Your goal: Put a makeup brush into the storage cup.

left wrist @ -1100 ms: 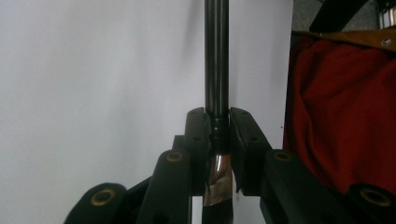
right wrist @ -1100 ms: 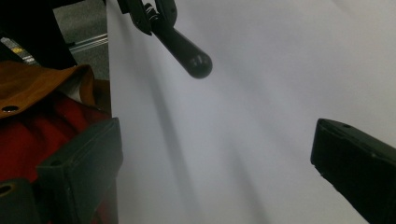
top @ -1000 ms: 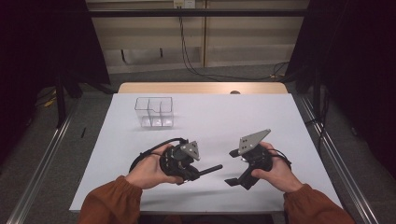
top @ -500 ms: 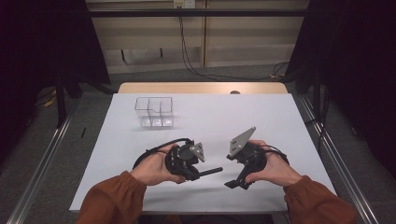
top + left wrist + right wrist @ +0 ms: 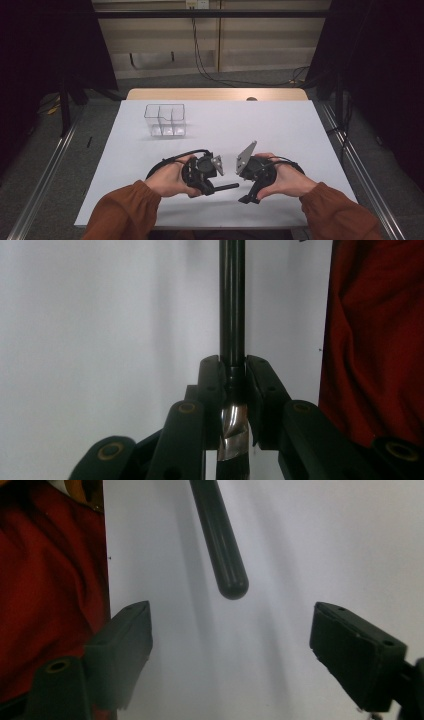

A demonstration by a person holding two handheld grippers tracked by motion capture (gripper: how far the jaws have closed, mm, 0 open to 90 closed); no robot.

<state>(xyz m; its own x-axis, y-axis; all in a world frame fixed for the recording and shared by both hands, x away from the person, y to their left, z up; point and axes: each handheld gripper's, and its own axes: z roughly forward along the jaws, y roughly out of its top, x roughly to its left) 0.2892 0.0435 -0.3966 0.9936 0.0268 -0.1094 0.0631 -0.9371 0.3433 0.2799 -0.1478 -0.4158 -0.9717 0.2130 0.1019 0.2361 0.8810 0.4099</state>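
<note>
Near edge of the worktop (image 5: 280,125): two hands in rust-red sleeves hold the two tools close together over the white sheet.
Left tool (image 5: 212,186): clenched on a black rod (image 5: 226,187); in the left gripper view the pads (image 5: 212,377) squeeze it just above a shiny twisted metal section (image 5: 233,432), and the rod runs straight up out of the top edge.
Rod, place: in the high view it sticks out level to the right from the left tool, low over the near part of the worktop, its rounded tip (image 5: 231,587) ending just short of the right tool (image 5: 248,196).
Right tool: released, jaws wide apart and just closing a little, with nothing between them; the rod's tip hangs ahead of the gap.
Clear divided box (image 5: 165,120): far left on the worktop, well apart from both hands.
Writing: no brand, label or lettering can be read anywhere.
Hard to make out: what the rod is; its lower end is cut off behind the left tool's linkage, and the box's contents cannot be told.
</note>
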